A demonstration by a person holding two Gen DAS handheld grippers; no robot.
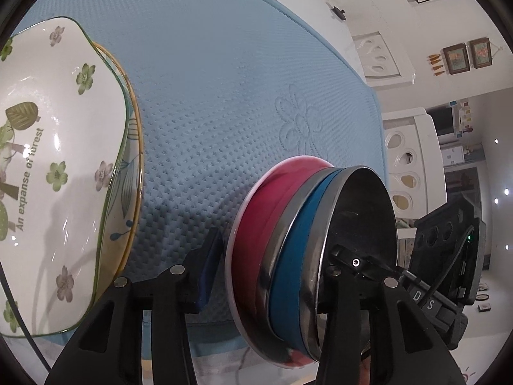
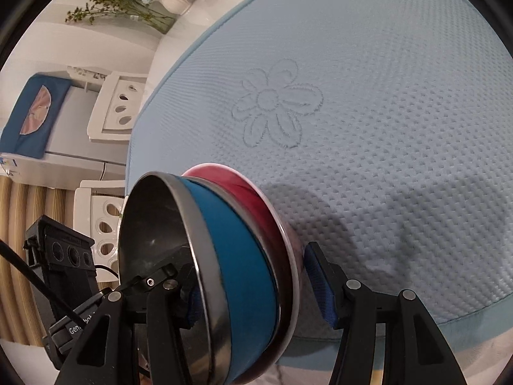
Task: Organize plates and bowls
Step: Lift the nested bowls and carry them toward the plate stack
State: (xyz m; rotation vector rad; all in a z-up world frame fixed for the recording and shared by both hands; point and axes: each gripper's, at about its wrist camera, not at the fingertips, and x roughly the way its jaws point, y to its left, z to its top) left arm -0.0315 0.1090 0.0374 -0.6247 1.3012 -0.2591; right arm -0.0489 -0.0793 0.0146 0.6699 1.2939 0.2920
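Observation:
A blue bowl (image 1: 291, 256) sits nested in a red bowl (image 1: 256, 224) on the light-blue tablecloth (image 1: 208, 96). My left gripper (image 1: 275, 253) straddles the stack's left wall, with a sliver of cloth between its outer pad (image 1: 208, 272) and the red bowl's rim. Its other finger is inside the steel bowl. My right gripper (image 2: 253, 272) straddles the opposite wall of the blue bowl (image 2: 237, 250) and red bowl (image 2: 256, 199). Its outer pad (image 2: 319, 288) stands slightly off the rim. A white flowered plate (image 1: 57, 160) lies on a gold-rimmed plate (image 1: 133, 166) at the left.
The tablecloth's (image 2: 384, 96) near edge runs just below the bowls. White chairs with oval cut-outs (image 1: 407, 173) (image 2: 118, 106) stand beyond the table's side edges. A vase of flowers (image 2: 173, 3) stands on a far shelf. Open cloth stretches behind the bowls.

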